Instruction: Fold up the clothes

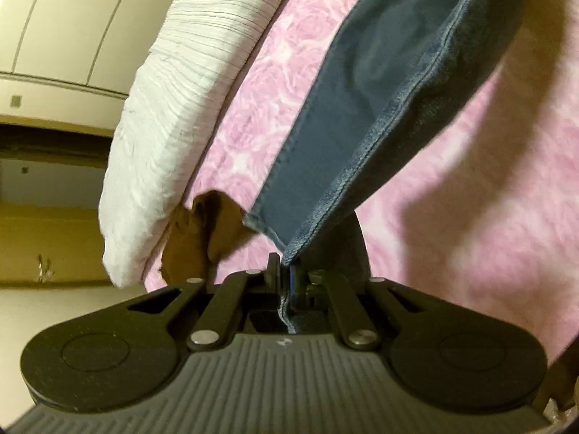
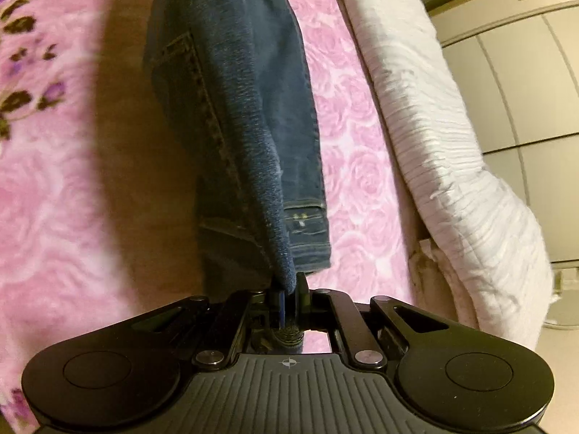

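Dark blue denim jeans (image 1: 380,83) hang stretched above pink rose-print bed blanket (image 1: 488,181) in left wrist view, w/ a stitched edge running down into left gripper (image 1: 284,269), which is clenched on the denim; fabric pokes out below its jaws. Jeans cast a shadow on blanket. White ribbed pillow (image 1: 181,108) lies at left along blanket edge, brown crumpled cloth (image 1: 202,238) just beside its lower end.

Right wrist view: right gripper (image 2: 287,282) clamped on jeans (image 2: 231,108) too, near waistband w/ belt loop; pocket stitching visible at left. Blanket (image 2: 362,144) below, white pillow (image 2: 452,144) at right, pale cupboard doors (image 2: 524,90) behind.
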Demonstrator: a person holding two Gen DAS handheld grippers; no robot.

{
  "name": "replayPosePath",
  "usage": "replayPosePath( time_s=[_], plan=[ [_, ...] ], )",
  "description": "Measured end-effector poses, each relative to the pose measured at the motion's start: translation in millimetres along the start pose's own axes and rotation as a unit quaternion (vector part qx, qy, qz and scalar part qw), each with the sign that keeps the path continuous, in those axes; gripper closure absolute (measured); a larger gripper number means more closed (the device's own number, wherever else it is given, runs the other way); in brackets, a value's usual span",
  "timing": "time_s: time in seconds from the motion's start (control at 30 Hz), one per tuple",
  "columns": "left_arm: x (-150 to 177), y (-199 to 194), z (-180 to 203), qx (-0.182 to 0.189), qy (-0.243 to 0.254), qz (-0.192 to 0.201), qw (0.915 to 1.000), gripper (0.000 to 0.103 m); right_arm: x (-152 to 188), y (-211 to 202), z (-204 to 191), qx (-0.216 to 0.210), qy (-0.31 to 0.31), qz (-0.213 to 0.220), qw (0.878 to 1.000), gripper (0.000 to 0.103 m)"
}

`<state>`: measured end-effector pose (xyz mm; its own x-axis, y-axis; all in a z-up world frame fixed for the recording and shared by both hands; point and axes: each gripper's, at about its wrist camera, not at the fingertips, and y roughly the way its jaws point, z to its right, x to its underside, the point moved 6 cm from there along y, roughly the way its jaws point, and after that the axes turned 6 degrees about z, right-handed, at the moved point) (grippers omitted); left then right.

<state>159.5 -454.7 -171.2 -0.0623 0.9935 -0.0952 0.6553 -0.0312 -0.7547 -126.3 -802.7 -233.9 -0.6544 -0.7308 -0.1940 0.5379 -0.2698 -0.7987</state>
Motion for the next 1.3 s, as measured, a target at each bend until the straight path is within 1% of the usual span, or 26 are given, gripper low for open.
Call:
replayPosePath(
  time_s=[0.13, 0.17, 0.3, 0.4, 0.5, 0.6, 0.63, 0.67, 0.7, 0.73, 0.77, 0.8, 0.83, 0.93, 1.0, 1.03, 1.17, 1.3],
  plan=[
    [-25.3, 56.9, -28.2, 0.035, 0.022, -0.008, 0.9991, 0.099, 0.8, 40.0, 47.2, -0.017, 0.020, -0.010, 1.000, 0.100],
    [-31.7, 73.7, -33.0, 0.045, 0.026, -0.011, 0.9986, 0.099, -1.0, 51.2, 55.5, -0.019, 0.024, -0.015, 0.999, 0.100],
    [-48.0, 131.8, -41.3, 0.064, 0.043, -0.024, 0.9967, 0.098, -8.7, 97.8, 79.0, -0.032, 0.032, -0.030, 0.999, 0.100],
    [-58.2, 169.3, -44.4, 0.071, 0.050, -0.025, 0.9959, 0.098, -12.0, 129.1, 89.6, -0.040, 0.039, -0.043, 0.998, 0.099],
    [-68.2, 204.7, -43.9, 0.066, 0.056, -0.028, 0.9959, 0.098, -10.7, 157.2, 96.9, -0.046, 0.049, -0.055, 0.996, 0.099],
    [-77.4, 243.9, -42.8, 0.054, 0.057, -0.041, 0.9960, 0.088, -8.5, 184.8, 98.6, -0.046, 0.049, -0.063, 0.996, 0.098],
    [-80.4, 256.6, -41.7, 0.051, 0.055, -0.047, 0.9961, 0.081, -7.9, 194.4, 98.8, -0.045, 0.050, -0.065, 0.996, 0.096],
    [-82.6, 265.8, -40.2, 0.046, 0.054, -0.051, 0.9962, 0.074, -6.5, 205.8, 101.7, -0.037, 0.058, -0.071, 0.995, 0.089],
    [-85.2, 274.4, -38.5, 0.038, 0.054, -0.054, 0.9964, 0.071, -5.1, 217.2, 104.5, -0.029, 0.065, -0.077, 0.994, 0.073],
    [-86.9, 277.9, -37.4, 0.030, 0.052, -0.053, 0.9968, 0.070, -4.0, 227.0, 107.1, -0.020, 0.073, -0.083, 0.994, 0.066],
    [-88.4, 280.7, -36.4, 0.023, 0.049, -0.051, 0.9972, 0.069, -5.5, 224.5, 108.4, -0.010, 0.087, -0.082, 0.993, 0.060],
    [-89.8, 283.5, -35.4, 0.016, 0.047, -0.049, 0.9976, 0.067, -6.9, 222.0, 109.7, 0.001, 0.100, -0.081, 0.992, 0.058],
    [-91.3, 286.3, -34.5, 0.008, 0.044, -0.047, 0.9979, 0.062, -8.4, 219.5, 111.0, 0.011, 0.113, -0.080, 0.990, 0.058],
    [-87.6, 279.1, -33.5, 0.007, 0.029, -0.039, 0.9988, 0.058, -12.5, 211.8, 114.9, 0.043, 0.153, -0.077, 0.984, 0.057],
    [-82.5, 269.9, -33.3, 0.001, 0.025, -0.037, 0.9990, 0.057, -15.3, 205.6, 117.0, 0.063, 0.180, -0.074, 0.979, 0.057],
    [-78.9, 264.7, -33.8, -0.002, 0.020, -0.037, 0.9991, 0.057, -18.9, 195.5, 113.4, 0.059, 0.199, -0.065, 0.976, 0.057],
    [-53.6, 233.9, -32.6, -0.005, -0.008, -0.048, 0.9988, 0.055, -46.6, 159.4, 84.8, 0.040, 0.230, -0.025, 0.972, 0.057],
    [-16.4, 203.9, -17.2, -0.001, -0.018, -0.072, 0.9973, 0.054, -77.0, 136.1, 52.9, 0.018, 0.235, 0.018, 0.972, 0.056]
  ],
)
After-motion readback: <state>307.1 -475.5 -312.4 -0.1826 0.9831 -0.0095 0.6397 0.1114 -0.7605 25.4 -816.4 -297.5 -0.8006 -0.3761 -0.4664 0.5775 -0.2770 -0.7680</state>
